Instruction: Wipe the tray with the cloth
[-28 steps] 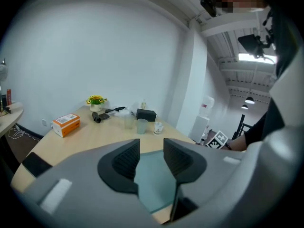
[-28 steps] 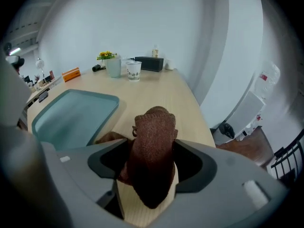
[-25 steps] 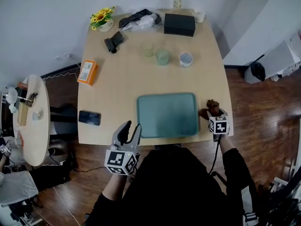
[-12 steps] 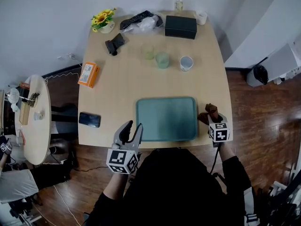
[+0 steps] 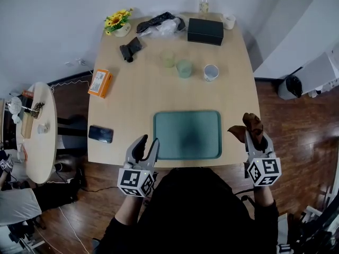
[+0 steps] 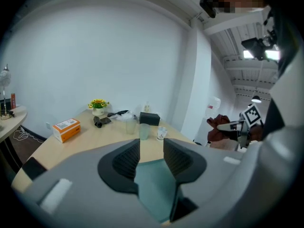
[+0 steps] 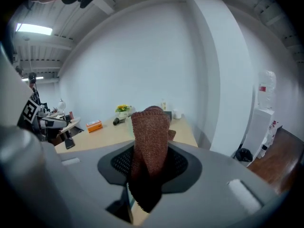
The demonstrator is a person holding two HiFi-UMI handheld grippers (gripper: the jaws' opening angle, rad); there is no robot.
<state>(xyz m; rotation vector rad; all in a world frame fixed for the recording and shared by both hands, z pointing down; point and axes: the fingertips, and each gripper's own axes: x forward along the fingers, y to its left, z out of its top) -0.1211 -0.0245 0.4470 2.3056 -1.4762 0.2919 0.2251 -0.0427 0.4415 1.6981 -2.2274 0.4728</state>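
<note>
**Cloth in the right claw, tray waiting on the bench**

The right claw (image 5: 255,140) is clamped on the brown knitted cloth (image 5: 249,126). Its pads pinch the fabric, which bunches up above the jaws and hangs in a dark fold below them. It hovers at the right edge of the bench (image 5: 132,102), just beside the green tray (image 5: 188,134), and the cloth is not touching the tray. The tray lies flat near the bench's front edge, between the two claws. The left claw (image 5: 146,148) sits at the front edge by the tray's near-left corner, jaws a narrow gap apart with nothing between them. A black phone (image 5: 100,134) lies left of the tray. Cups (image 5: 184,66) and an orange box (image 5: 99,82) stand farther back.
</note>
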